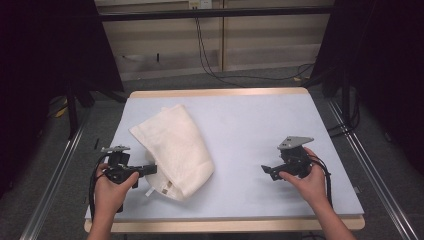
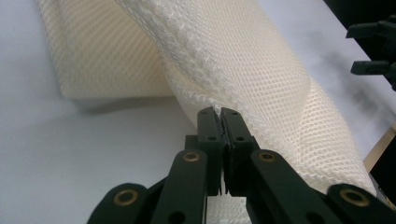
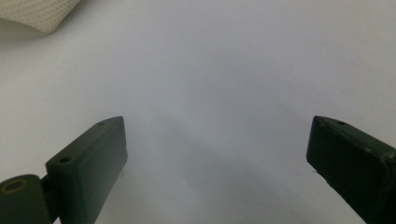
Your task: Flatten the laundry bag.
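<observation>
Cloth is the thing in hand: a cream waffle-weave towel lies folded on the left half of the pale worktop, stretching from about the middle of that half down toward the near edge, where a small label shows at its near corner. At the near-left corner of the worktop, the left hand holds the left hand-held gripper, whose tips point at the towel's near-left edge. In the left gripper view, its two black jaws are pressed together on a fold of the towel, pinching the fabric so that the edge rises off the worktop in a raised ridge, with the rest of the towel lying flat behind it. Toward the near-right corner, well apart from the towel, the right hand holds the right hand-held gripper over bare worktop. In the right gripper view, its jaws stand wide apart with nothing between them, and a corner of the towel shows far off.
</observation>
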`<action>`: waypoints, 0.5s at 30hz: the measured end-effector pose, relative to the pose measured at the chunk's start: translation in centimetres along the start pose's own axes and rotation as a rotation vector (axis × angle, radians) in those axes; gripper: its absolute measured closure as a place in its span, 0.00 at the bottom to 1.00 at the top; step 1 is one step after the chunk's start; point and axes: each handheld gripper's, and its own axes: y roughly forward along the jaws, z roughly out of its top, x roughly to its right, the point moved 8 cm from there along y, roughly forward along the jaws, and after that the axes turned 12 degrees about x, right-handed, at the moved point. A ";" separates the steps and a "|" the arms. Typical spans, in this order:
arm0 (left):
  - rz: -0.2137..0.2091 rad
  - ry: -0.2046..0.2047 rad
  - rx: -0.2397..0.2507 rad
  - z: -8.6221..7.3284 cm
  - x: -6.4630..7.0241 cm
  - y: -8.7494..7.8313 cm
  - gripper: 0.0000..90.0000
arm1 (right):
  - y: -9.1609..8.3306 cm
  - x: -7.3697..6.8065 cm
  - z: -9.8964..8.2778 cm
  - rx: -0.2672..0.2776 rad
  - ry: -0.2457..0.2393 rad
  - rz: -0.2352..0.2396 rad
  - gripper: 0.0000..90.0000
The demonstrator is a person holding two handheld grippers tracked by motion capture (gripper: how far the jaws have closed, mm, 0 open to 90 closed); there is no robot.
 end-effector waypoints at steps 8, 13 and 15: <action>-0.008 0.017 0.005 1.5 1.0 1.0 0.97 | 0.4 -1.2 0.6 0.003 -0.013 0.042 0.05; -0.010 0.029 0.007 1.9 1.4 1.7 0.98 | 0.7 -2.2 0.6 -0.004 -0.029 0.076 0.05; -0.017 0.028 0.006 2.0 1.6 2.2 0.97 | 0.8 -2.5 0.7 0.004 -0.038 0.084 0.05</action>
